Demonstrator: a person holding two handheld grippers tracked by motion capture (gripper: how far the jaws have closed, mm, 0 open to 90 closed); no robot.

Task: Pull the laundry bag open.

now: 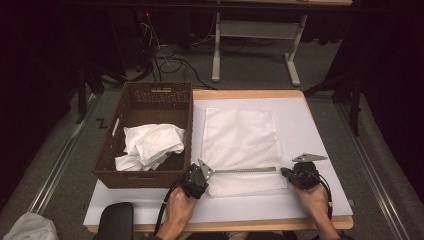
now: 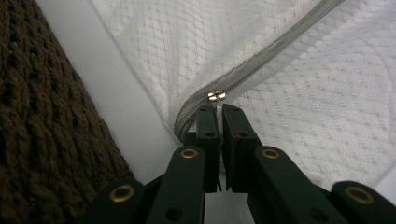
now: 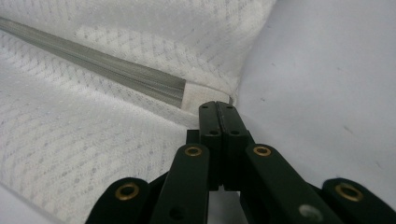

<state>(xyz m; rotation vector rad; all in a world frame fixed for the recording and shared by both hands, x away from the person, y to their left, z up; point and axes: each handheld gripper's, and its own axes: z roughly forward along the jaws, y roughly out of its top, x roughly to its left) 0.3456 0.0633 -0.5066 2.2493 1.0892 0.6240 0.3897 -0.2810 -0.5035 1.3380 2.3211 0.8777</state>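
Dark curtains and trailing cables frame a pale counter (image 1: 320,130) where a white mesh bag (image 1: 240,135) lies flat beside a wicker basket (image 1: 150,100) of crumpled cloth (image 1: 150,145). Its zipper (image 1: 245,170) runs taut along the near edge between two hand-held grippers. The left hand-held gripper (image 2: 217,108) is clenched on the zipper pull (image 2: 216,95), while the right hand-held gripper (image 3: 218,108) pinches the bag's corner at the zipper's far end, likely to brace the fabric (so the slider can travel). From above, both hands span the bag; each gripper view reveals its own pinch up close.
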